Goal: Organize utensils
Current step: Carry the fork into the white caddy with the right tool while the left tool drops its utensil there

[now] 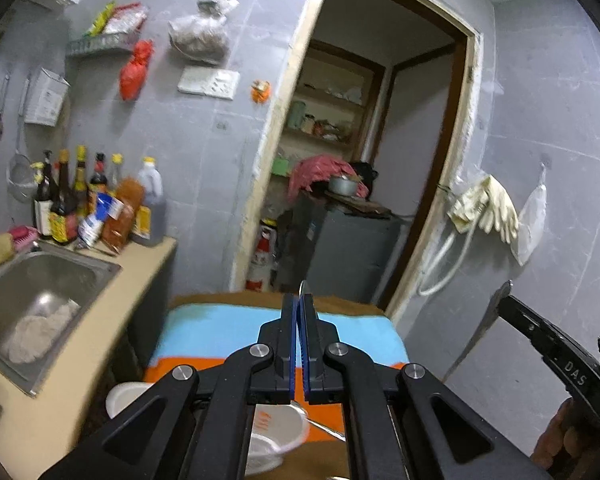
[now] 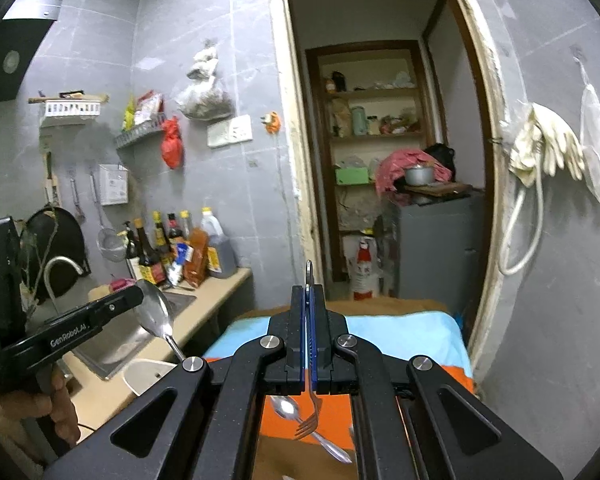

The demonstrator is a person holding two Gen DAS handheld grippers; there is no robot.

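Here, left gripper [image 2: 140,300] marked "GenRoboLAI", fingers clamping a spoon [image 2: 158,314], right gripper [image 2: 309,300] fingers clamping a fork [image 2: 310,420].

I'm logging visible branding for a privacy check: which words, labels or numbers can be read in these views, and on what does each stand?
"GenRoboLAI", last letters unsure: white print on the left gripper, seen from the right wrist.
"DAS": white print on the right gripper, seen from the left wrist.
Orange marking on the white cup: too blurred to read.
Labels on the sauce bottles: too small to read.
Red characters on the fire extinguisher: blurred, unreadable.
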